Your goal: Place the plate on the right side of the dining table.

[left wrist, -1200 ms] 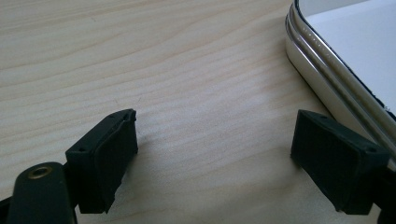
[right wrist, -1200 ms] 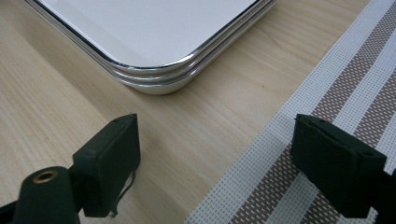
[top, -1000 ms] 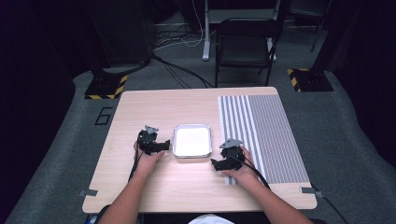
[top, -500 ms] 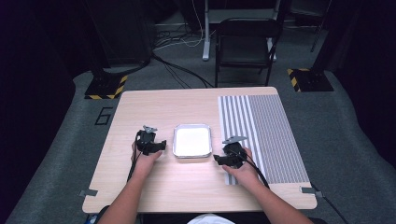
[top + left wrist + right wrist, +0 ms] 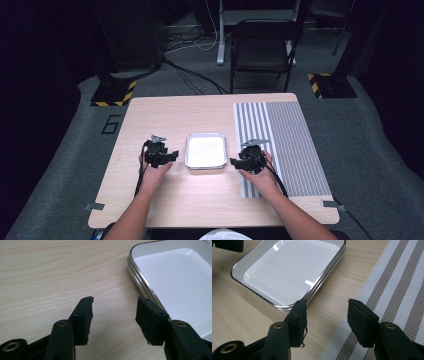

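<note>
- Tray [image 5: 205,151] sits mid-table between left gripper [image 5: 113,315] and right gripper [image 5: 327,316].
- Both jaws, just closing, stand half-wide around nothing.
- Risk: pads may pinch air or nudge the tray's rim, skidding it onto the mat [image 5: 287,145].

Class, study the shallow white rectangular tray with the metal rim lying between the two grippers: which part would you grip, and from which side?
Grip the raised metal rim of the shallow white rectangular tray on its two short sides, probably the left gripper from the left and the right gripper from the right. It lies flat on the pale wooden table, so only the thin rim offers a hold.
</note>
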### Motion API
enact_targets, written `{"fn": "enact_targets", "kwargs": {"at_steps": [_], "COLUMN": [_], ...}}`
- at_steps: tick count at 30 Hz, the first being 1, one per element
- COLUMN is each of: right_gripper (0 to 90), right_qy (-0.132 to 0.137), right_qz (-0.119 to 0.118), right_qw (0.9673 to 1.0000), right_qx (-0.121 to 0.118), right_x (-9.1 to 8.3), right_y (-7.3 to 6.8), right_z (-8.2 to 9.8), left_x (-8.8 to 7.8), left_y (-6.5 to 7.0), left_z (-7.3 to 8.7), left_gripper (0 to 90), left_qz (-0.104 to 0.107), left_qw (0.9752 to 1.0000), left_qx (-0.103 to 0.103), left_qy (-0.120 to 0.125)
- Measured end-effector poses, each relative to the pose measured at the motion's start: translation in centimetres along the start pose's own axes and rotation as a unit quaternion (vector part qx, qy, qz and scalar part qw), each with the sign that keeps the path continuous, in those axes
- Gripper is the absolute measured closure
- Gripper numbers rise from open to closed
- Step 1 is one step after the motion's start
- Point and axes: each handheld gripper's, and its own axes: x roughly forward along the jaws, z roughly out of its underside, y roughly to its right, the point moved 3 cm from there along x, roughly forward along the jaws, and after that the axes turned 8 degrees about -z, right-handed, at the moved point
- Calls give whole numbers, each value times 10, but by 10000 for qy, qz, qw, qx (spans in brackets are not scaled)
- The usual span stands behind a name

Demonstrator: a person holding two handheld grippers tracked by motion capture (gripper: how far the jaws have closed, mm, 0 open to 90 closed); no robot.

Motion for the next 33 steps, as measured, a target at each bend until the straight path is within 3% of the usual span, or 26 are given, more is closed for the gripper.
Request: {"fn": "enact_targets", "kwargs": {"at_steps": [3, 7, 14, 26, 33], "right_gripper": [538, 553, 509, 533, 576], "right_qy": [31, 109, 112, 169, 262], "right_qz": [-12, -142, -23, 161, 273], "right_qw": [10000, 9996, 9988, 9989, 9984], "right_qx": [26, 233, 474, 401, 413], "right_x": [-1, -3, -4, -5, -4], "right_y": [-1, -2, 2, -1, -6], "right_z": [-1, -4, -10, -19, -24], "left_x": [-7, -12, -14, -18, -18], "left_y": [2, 4, 9, 14, 19], "left_z": [-3, -5, -6, -9, -11], "left_gripper": [485, 485, 489, 528, 522], "left_qz": [60, 105, 180, 401, 464], "left_qw": [9999, 9994, 9994, 9986, 9976], "left_qx": [-54, -193, -255, -307, -485], "left_qy": [137, 266, 143, 124, 171]}}
